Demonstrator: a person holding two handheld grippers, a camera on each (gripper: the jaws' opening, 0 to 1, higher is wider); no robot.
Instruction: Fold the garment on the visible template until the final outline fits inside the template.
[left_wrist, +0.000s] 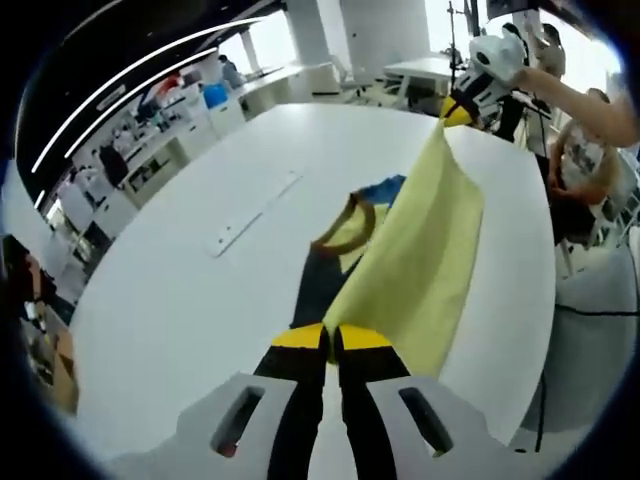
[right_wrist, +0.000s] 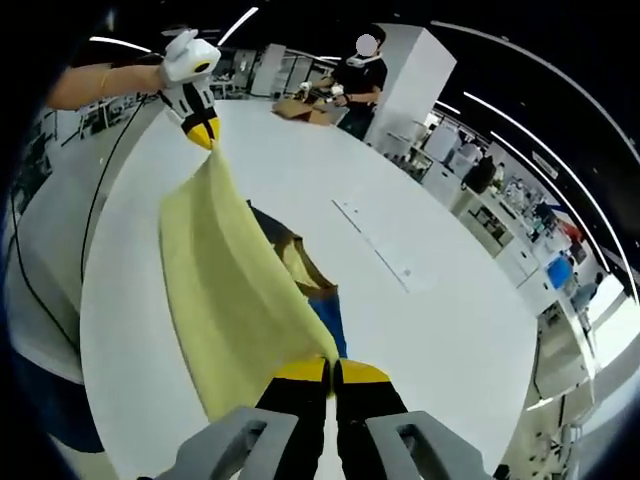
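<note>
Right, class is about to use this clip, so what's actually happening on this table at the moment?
A person is working with two hand-held grippers on a pale yellow garment over a white table. The left gripper and the right gripper each pinch one end of the same edge, holding the cloth lifted and stretched between them. Dark, blue and tan fabric lies on the table beneath it. The fold is mid-way, not laid down yet.
</note>
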